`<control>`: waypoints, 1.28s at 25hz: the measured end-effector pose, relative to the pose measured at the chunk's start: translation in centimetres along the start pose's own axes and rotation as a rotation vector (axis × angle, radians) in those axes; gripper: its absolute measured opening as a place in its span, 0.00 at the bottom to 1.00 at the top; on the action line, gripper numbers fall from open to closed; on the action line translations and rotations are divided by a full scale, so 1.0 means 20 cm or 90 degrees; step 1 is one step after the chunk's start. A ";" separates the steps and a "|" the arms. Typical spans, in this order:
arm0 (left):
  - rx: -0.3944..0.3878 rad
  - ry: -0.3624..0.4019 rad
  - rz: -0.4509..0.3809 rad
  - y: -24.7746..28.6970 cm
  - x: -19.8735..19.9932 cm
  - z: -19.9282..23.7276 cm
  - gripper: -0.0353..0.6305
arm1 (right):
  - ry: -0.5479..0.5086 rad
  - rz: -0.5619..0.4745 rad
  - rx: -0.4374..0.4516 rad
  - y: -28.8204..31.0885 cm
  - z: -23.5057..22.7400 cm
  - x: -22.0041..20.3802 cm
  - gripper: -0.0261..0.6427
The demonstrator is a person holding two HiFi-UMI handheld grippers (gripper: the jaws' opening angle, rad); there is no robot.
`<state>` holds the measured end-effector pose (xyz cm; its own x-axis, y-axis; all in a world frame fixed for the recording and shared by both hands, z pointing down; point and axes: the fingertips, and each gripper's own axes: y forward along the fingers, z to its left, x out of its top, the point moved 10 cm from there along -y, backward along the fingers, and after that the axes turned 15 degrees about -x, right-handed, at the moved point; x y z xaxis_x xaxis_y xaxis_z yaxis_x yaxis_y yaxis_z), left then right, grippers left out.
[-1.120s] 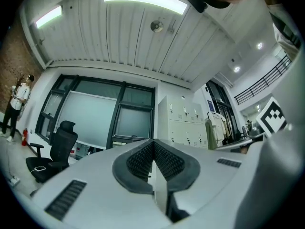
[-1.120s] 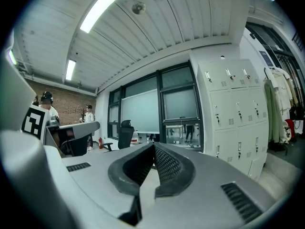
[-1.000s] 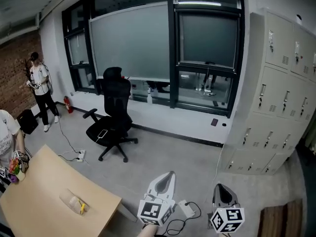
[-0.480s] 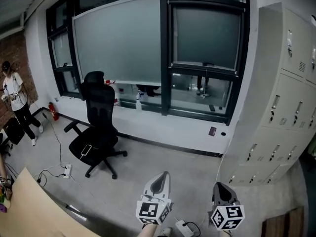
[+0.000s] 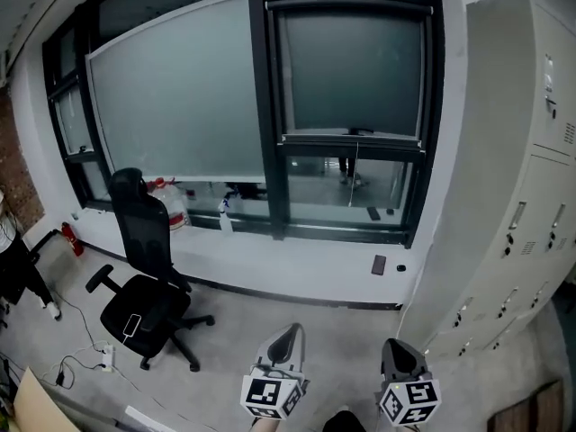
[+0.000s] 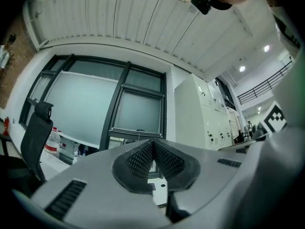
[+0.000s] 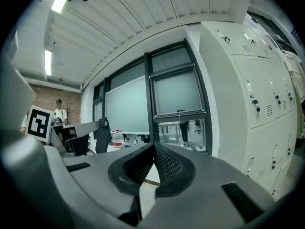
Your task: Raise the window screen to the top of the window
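L gripper (image 5: pixel 290 333): jaws closed tip to tip, empty | R gripper (image 5: pixel 400 347): just beside it, also closed, empty | office chair (image 5: pixel 144 282): left, ahead of both | lockers (image 5: pixel 526 196): right side | sill (image 5: pixel 306 264): white, under window | window screen (image 5: pixel 351 66): straight ahead, down over upper pane only, well apart from both grippers

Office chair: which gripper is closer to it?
Left. In the head view the left gripper is right of the office chair; the right gripper is farther right, nearer the lockers.
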<state>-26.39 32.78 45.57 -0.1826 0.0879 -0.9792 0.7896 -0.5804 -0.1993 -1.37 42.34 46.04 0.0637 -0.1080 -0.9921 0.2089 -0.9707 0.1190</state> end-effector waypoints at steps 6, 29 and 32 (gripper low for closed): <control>0.032 -0.006 -0.014 0.57 -0.14 0.37 0.06 | 0.012 -0.016 -0.005 0.73 -0.13 0.04 0.05; 0.033 -0.011 -0.017 2.32 -0.42 1.37 0.06 | -0.035 -0.032 -0.026 2.66 -0.55 0.40 0.05; 0.029 -0.010 -0.026 2.59 -0.45 1.61 0.06 | -0.059 -0.055 -0.037 2.99 -0.57 0.50 0.05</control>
<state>-2.66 -24.16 45.31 -0.2235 0.0996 -0.9696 0.7541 -0.6126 -0.2367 22.87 -14.41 43.77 -0.0471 -0.0469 -0.9978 0.2664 -0.9633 0.0327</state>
